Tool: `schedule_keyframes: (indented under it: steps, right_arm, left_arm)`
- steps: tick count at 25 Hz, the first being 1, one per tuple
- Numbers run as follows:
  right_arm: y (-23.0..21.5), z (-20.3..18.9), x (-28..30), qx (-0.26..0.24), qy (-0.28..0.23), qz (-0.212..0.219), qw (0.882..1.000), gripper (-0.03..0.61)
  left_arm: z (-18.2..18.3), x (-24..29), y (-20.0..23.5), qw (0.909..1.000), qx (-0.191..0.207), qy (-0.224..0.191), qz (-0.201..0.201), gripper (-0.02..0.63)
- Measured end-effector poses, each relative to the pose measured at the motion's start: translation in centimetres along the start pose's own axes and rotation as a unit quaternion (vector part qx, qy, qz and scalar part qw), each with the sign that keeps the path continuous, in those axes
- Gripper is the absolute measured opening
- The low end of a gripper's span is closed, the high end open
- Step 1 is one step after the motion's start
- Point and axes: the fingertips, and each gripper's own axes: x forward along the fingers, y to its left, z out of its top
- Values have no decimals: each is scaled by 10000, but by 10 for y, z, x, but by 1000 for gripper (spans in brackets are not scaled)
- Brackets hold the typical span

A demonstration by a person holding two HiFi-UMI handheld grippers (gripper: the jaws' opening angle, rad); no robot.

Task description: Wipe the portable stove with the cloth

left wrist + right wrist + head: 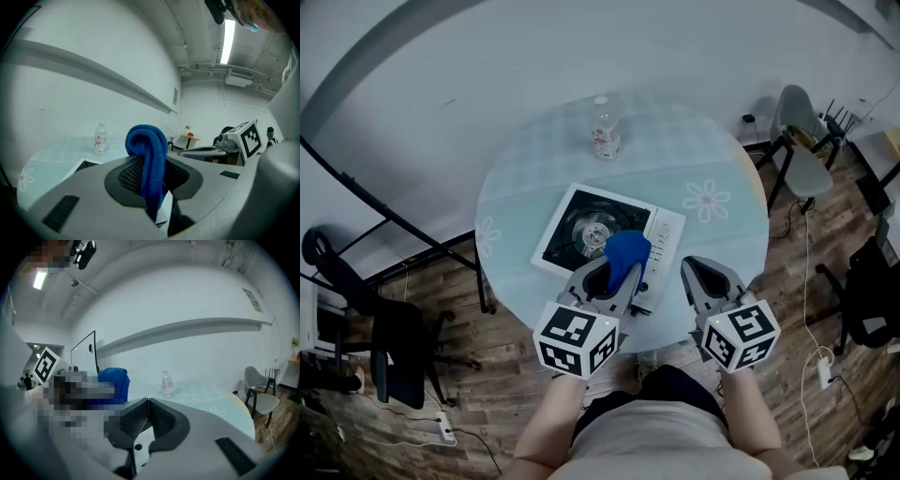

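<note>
Fuzzy blue terry cloth (149, 159)

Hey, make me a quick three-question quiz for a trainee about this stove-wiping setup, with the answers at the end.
1. True or false: the right claw grips the blue terry cloth.
2. Where does the clear plastic bottle stand relative to the white square portable stove? A) beyond it, B) on it, C) on the floor.
3. Fill in: the stove rests on a round pale-blue ____.
Key: 1 false, the left claw holds it; 2 A; 3 table.
</note>
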Motion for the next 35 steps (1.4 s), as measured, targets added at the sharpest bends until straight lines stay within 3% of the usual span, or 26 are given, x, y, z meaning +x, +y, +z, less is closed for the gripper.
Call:
schedule_keyframes:
  steps: [22,35]
  right_arm:
    - [-84,-6,59,264,299,164,9991,23]
    - [-102,-29,82,539,579,249,9966,23]
  left_arm:
    - [6,106,32,9986,-79,396,353,103]
    - [-21,142,49,9934,-67,1002,564,103]
